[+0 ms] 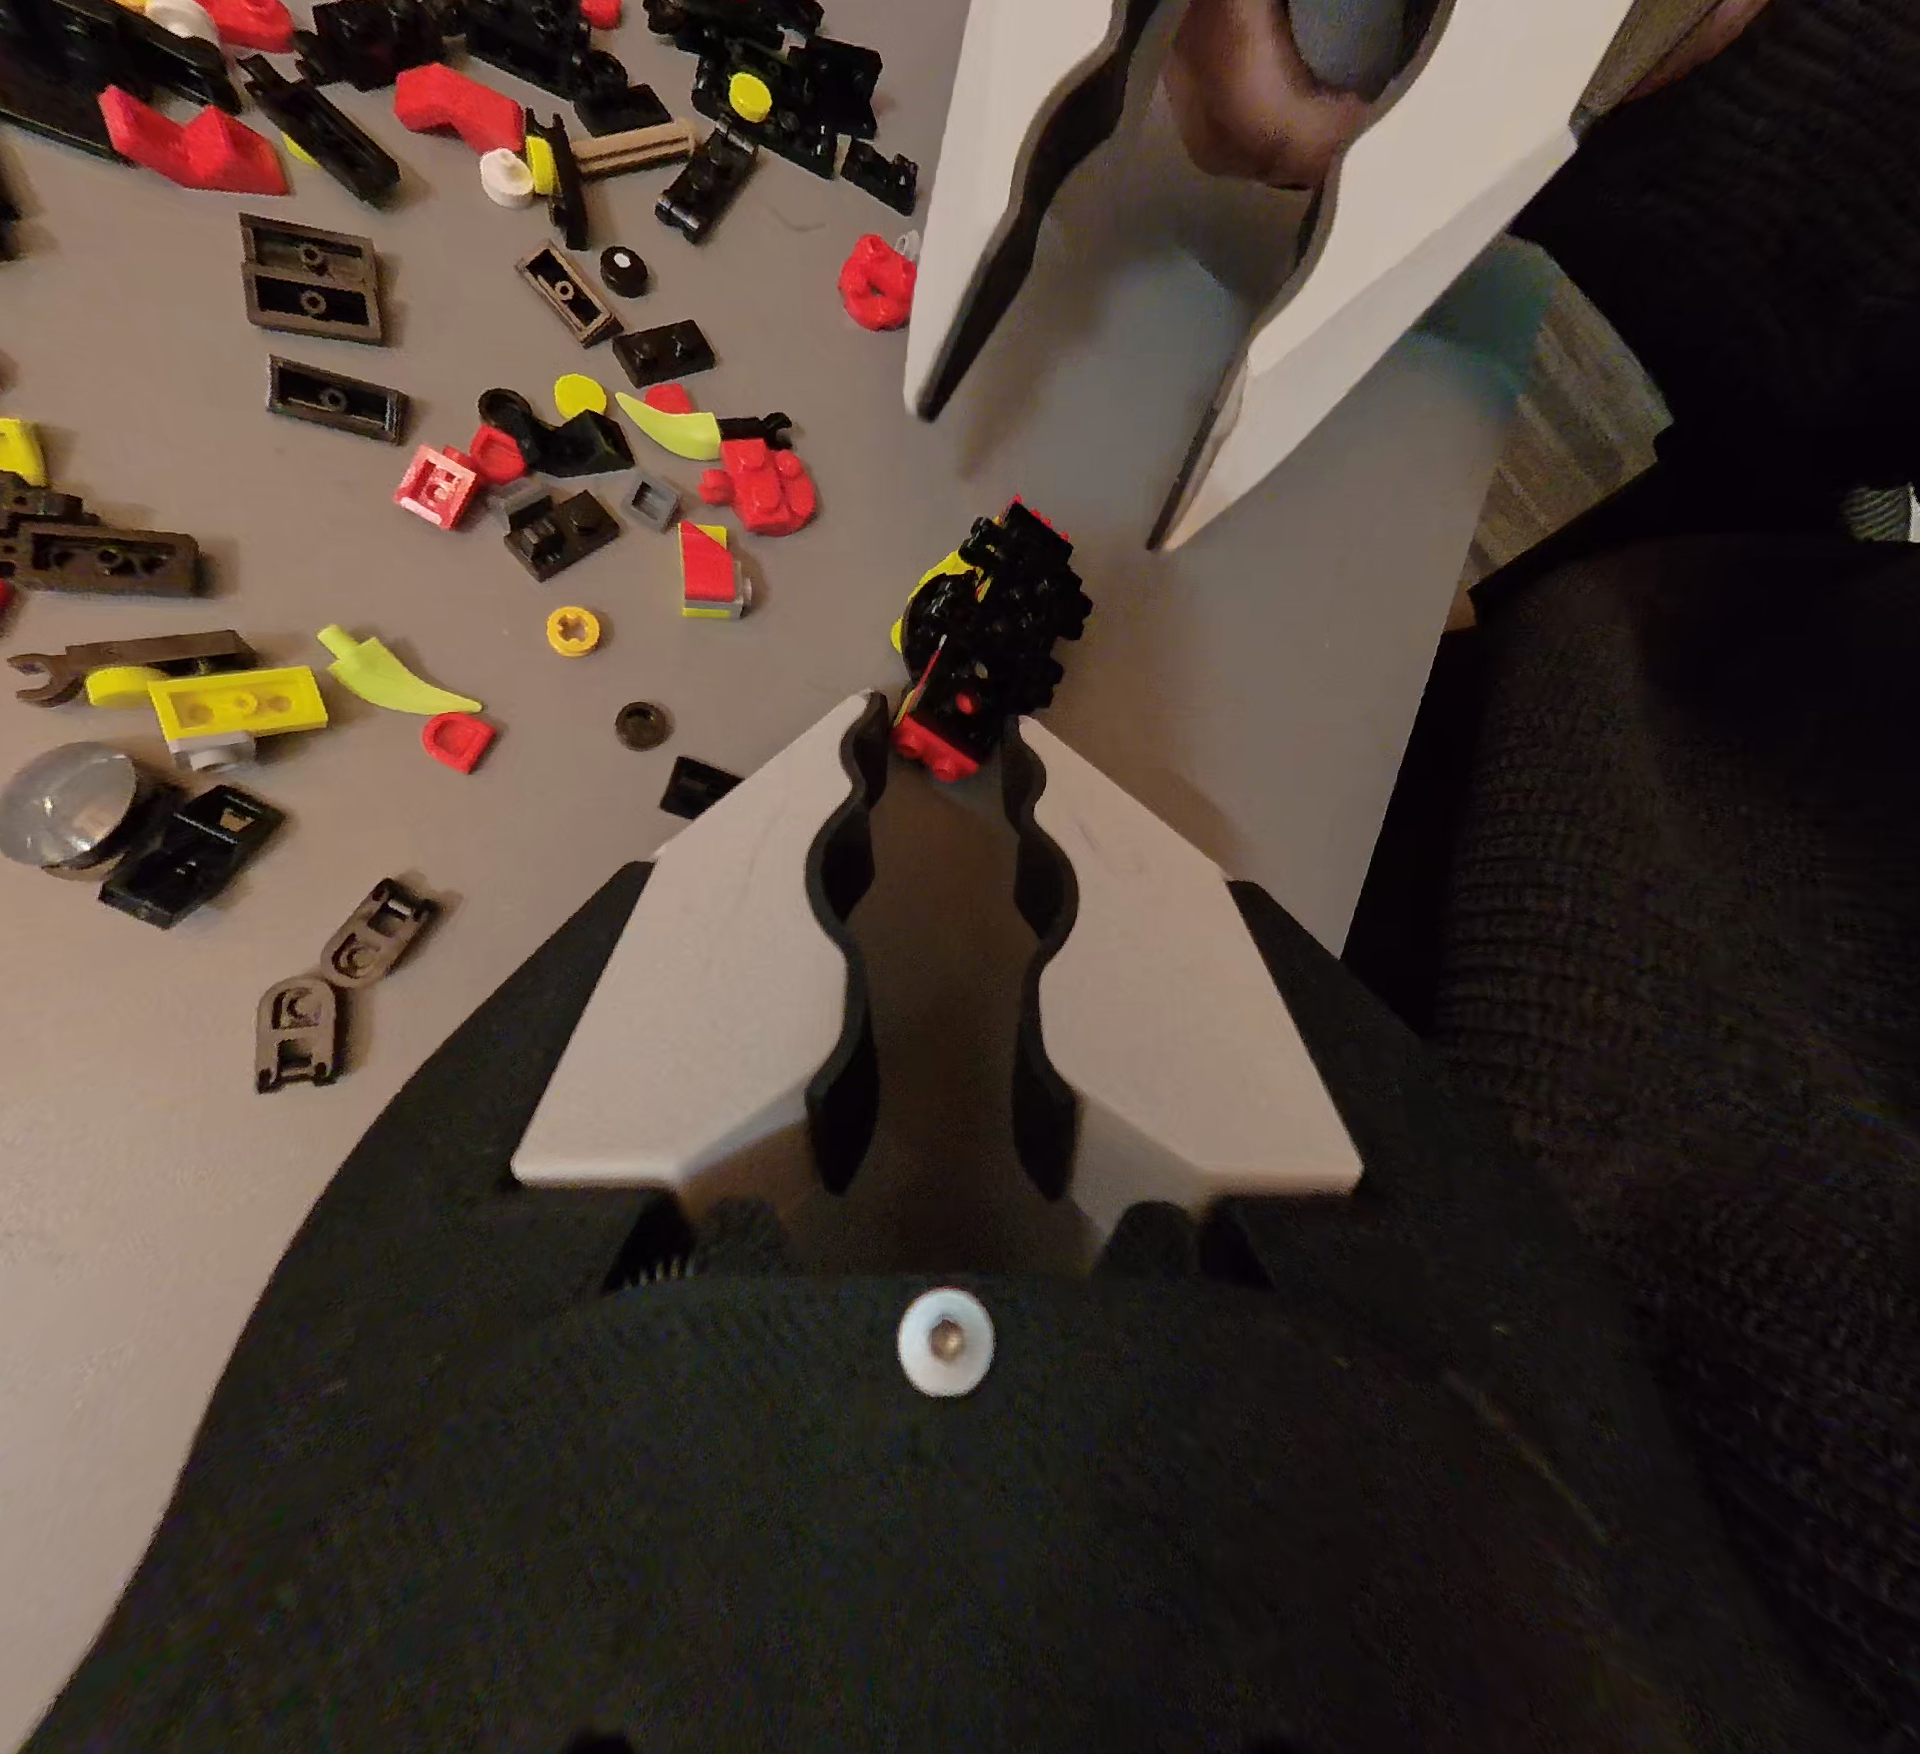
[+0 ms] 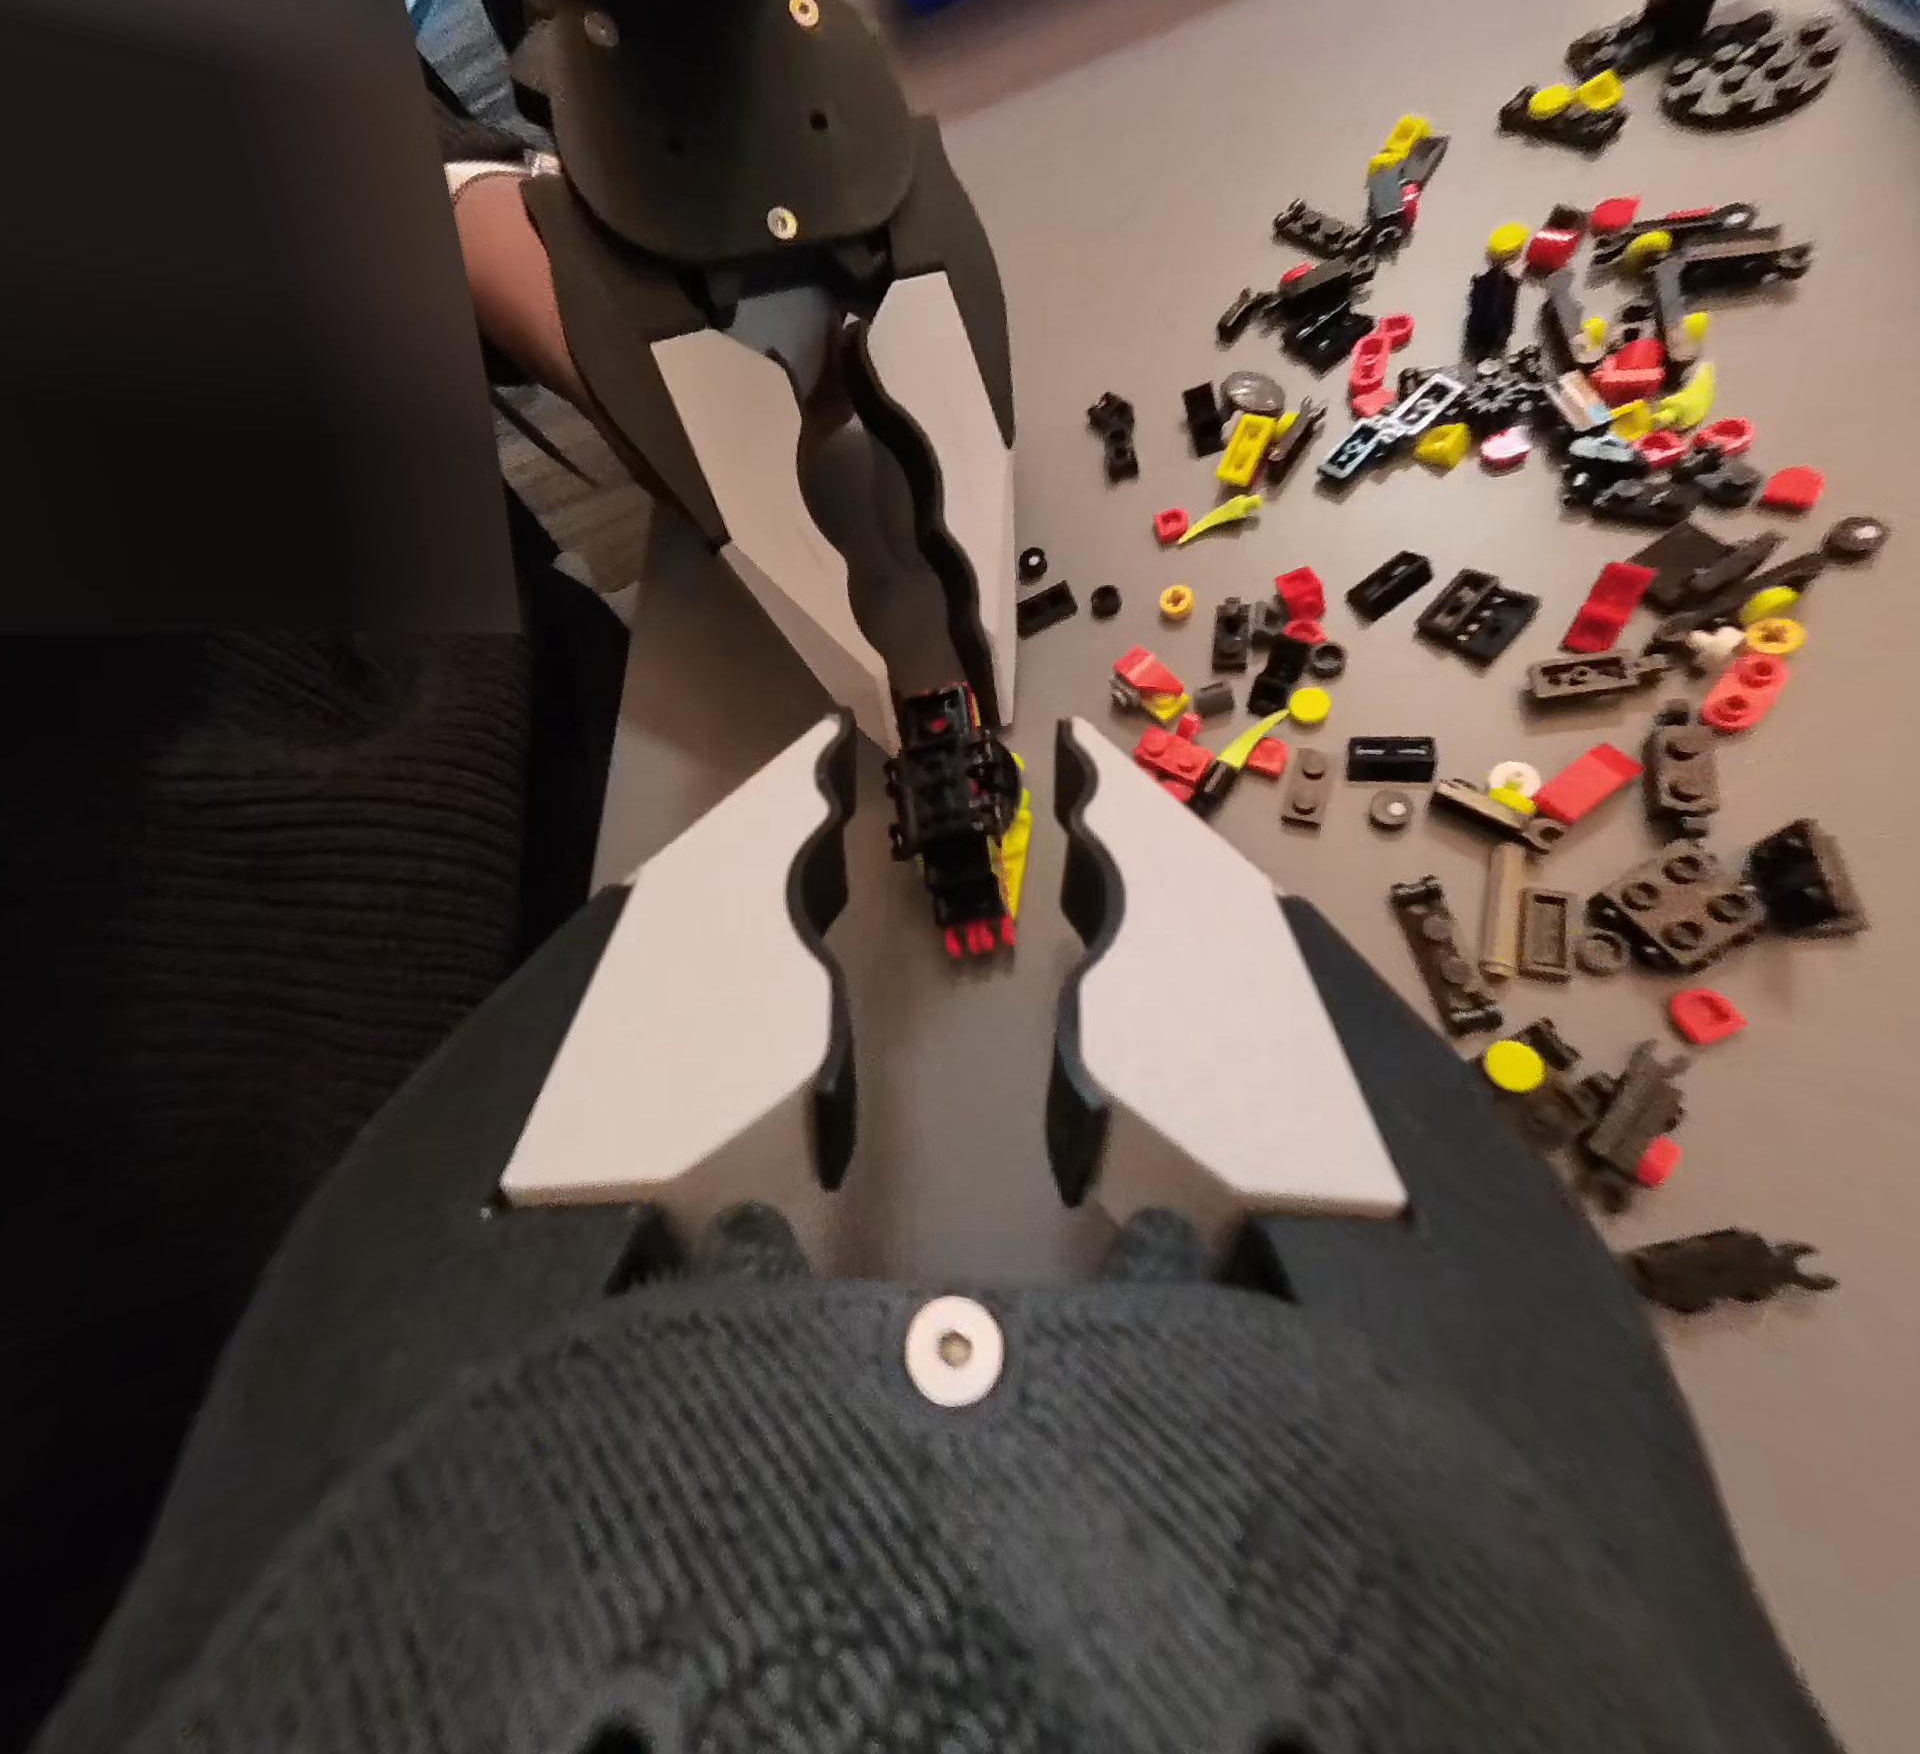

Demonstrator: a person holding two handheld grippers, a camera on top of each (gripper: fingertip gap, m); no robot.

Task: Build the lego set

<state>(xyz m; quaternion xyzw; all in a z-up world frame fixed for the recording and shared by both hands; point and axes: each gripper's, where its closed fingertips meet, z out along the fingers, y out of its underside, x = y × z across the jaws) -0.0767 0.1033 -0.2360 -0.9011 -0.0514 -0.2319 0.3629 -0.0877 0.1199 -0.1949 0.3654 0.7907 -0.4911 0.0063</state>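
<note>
Now, left jaws (image 1: 951, 728): clamped on the red end of the small black brick model (image 1: 987, 634), steadying it above the counter (image 1: 1247, 665).
Right jaws (image 2: 956, 769): parted around it, pads clear.
Loose bricks (image 2: 1507, 561): scattered alongside.

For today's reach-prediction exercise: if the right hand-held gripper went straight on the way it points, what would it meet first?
Probably the black, red and yellow brick assembly, which the left hand-held gripper holds between the right one's open fingers; depth is uncertain.

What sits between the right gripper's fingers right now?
The black, red and yellow brick assembly stands between the right gripper's fingers, with clear gaps on both sides. The left gripper holds its far end. The right wrist view shows this best.
</note>
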